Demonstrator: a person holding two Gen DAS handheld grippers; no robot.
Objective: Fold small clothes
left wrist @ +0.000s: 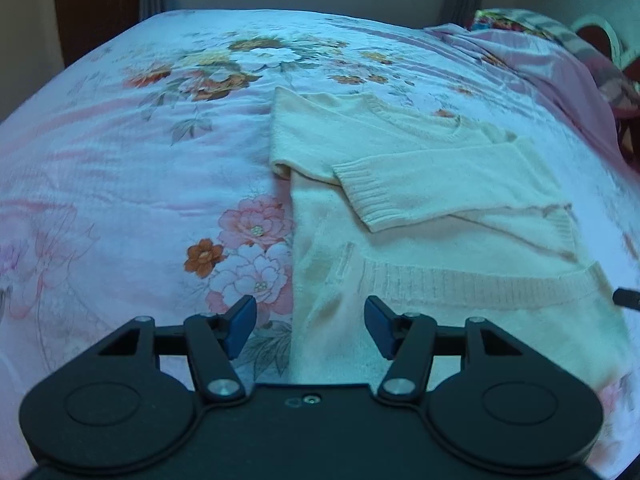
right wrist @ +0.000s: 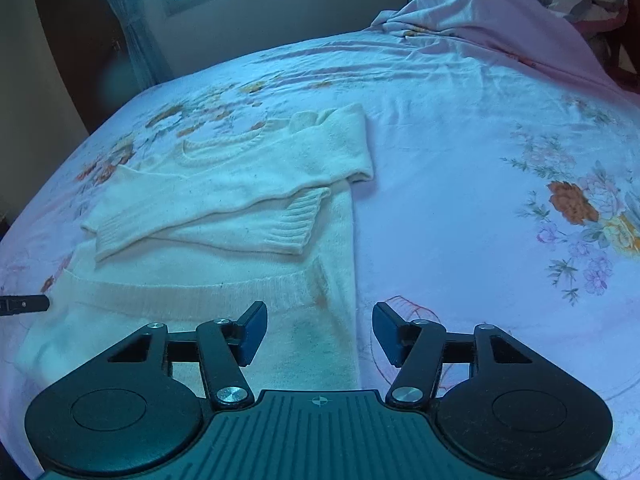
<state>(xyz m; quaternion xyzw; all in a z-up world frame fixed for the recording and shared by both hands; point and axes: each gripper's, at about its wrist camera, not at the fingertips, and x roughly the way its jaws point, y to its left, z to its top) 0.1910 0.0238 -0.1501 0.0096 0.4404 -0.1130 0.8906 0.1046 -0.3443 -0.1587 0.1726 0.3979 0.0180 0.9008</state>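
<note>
My left gripper (left wrist: 310,330) hangs over the sweater's (left wrist: 400,184) near left edge, jaws spread, nothing between them. The cream sweater lies flat on the floral bed (left wrist: 120,160), both sleeves crossed over the chest. My right gripper (right wrist: 319,334) straddles the right edge, jaws likewise apart and empty. I judge the next fold wants both lower corners pinched evenly, then carried up toward the collar together, keeping the sleeves undisturbed. The hem nearest me is hidden under both rigs; each view cuts off the other gripper.
</note>
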